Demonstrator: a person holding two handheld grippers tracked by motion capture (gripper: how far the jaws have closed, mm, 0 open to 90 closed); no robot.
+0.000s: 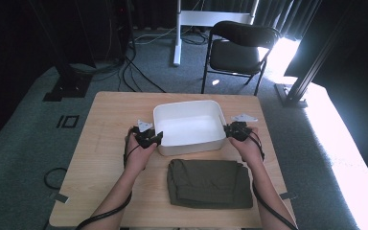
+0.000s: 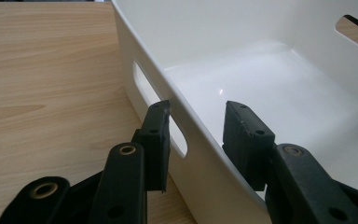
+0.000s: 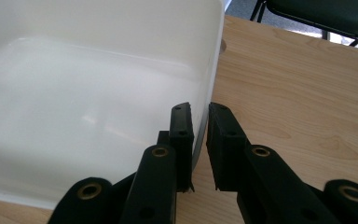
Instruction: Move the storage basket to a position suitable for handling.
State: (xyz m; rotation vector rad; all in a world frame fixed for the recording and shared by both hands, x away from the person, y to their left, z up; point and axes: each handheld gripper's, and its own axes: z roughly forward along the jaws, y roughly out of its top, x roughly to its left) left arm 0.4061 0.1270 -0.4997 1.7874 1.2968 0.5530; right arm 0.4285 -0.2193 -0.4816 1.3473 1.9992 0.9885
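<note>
1. White plastic bin (image 1: 189,125) sits mid-desk, a bit toward 12 o'clock, with a folded olive cloth (image 1: 209,183) lying just beside it at its 6 o'clock. Desk (image 1: 110,115) is light wood.
2. Left gripper (image 1: 152,138) is at the bin's 9 o'clock wall. Its fingers (image 2: 156,140) are apart, straddling the rim right at the handle slot (image 2: 144,91), one outside and one inside, not pinching yet.
3. Right gripper (image 1: 233,130) is at the 3 o'clock wall. Its fingers (image 3: 182,140) look squeezed onto the thin rim, one on each side.
4. Handling guess: empty, so light, and stiff enough to lift by both end walls. Glossy plastic looks slippery, though, so grab at the rim by the slots and lift evenly.
5. High view gives the whole layout, plus the cloth and a chair (image 1: 239,45) at 12 o'clock. The left gripper view is where you see the slot and finger gap; the right gripper view gives that pinch up close.
</note>
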